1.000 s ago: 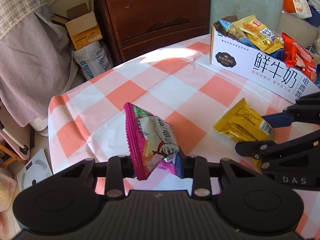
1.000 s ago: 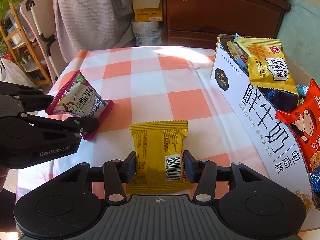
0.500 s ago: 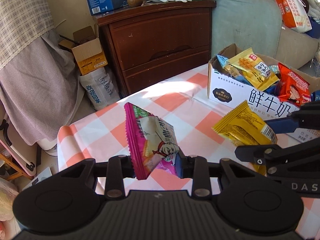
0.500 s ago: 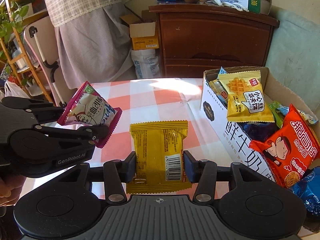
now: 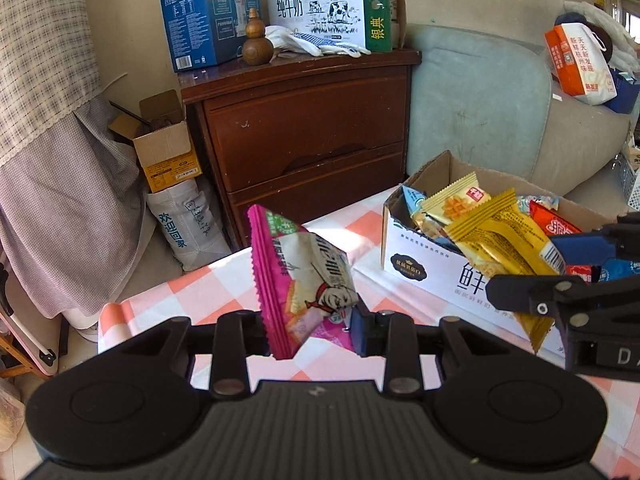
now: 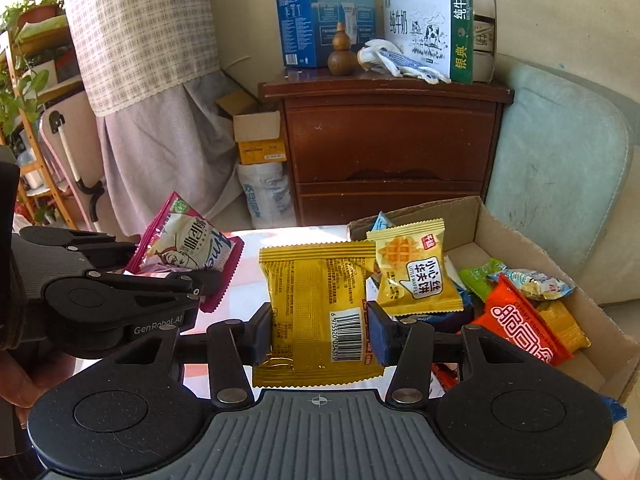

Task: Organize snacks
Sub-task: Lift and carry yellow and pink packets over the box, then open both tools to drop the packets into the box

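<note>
Left gripper (image 5: 310,330) clamps pink packet (image 5: 304,280), right gripper (image 6: 318,330) clamps yellow packet (image 6: 316,300); both raised, probably bound for box (image 6: 520,240) at 2 o'clock.

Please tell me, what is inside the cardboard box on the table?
The cardboard box holds many snack packets: a yellow waffle packet standing at its near end, an orange-red packet, a green packet and others. What lies underneath them is covered.

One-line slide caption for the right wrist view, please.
Right gripper shut on a yellow snack packet beside the open snack box; left gripper holds a pink packet.
</note>
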`<state>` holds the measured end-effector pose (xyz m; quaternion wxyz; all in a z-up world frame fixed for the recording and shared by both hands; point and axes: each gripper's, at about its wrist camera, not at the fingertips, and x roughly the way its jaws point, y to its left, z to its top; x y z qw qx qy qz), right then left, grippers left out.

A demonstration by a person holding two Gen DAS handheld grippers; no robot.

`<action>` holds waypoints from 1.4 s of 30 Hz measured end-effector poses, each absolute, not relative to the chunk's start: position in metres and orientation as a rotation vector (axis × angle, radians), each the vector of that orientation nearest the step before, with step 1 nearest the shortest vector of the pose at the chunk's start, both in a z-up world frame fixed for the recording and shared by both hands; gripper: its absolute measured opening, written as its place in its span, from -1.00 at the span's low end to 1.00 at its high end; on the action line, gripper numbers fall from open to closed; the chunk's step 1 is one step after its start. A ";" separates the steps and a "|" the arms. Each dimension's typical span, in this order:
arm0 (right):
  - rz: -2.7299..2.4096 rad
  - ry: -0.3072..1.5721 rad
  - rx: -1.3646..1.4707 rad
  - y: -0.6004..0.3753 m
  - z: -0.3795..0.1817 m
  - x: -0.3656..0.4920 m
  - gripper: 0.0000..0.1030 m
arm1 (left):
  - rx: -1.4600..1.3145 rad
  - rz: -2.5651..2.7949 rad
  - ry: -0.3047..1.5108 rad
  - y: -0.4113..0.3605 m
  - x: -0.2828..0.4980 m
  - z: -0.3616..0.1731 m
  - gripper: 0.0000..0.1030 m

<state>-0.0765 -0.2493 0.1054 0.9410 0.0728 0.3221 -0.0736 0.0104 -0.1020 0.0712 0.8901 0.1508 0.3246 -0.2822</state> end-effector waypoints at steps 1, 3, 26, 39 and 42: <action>-0.162 0.647 0.153 -0.256 0.109 -0.079 -0.08 | 0.309 -0.591 0.671 -0.105 0.010 0.073 -0.38; -0.184 0.632 0.168 -0.267 0.114 -0.083 -0.08 | 0.296 -0.607 0.669 -0.113 0.008 0.076 -0.38; -0.435 0.563 0.353 -0.367 0.128 -0.130 -0.08 | 0.260 -0.775 0.643 -0.225 -0.003 0.085 -0.38; -0.579 0.596 0.452 -0.392 0.118 -0.133 0.38 | 0.336 -0.760 0.621 -0.264 -0.012 0.086 0.48; -0.579 0.589 0.467 -0.393 0.119 -0.135 0.44 | 0.350 -0.750 0.633 -0.257 -0.015 0.088 0.57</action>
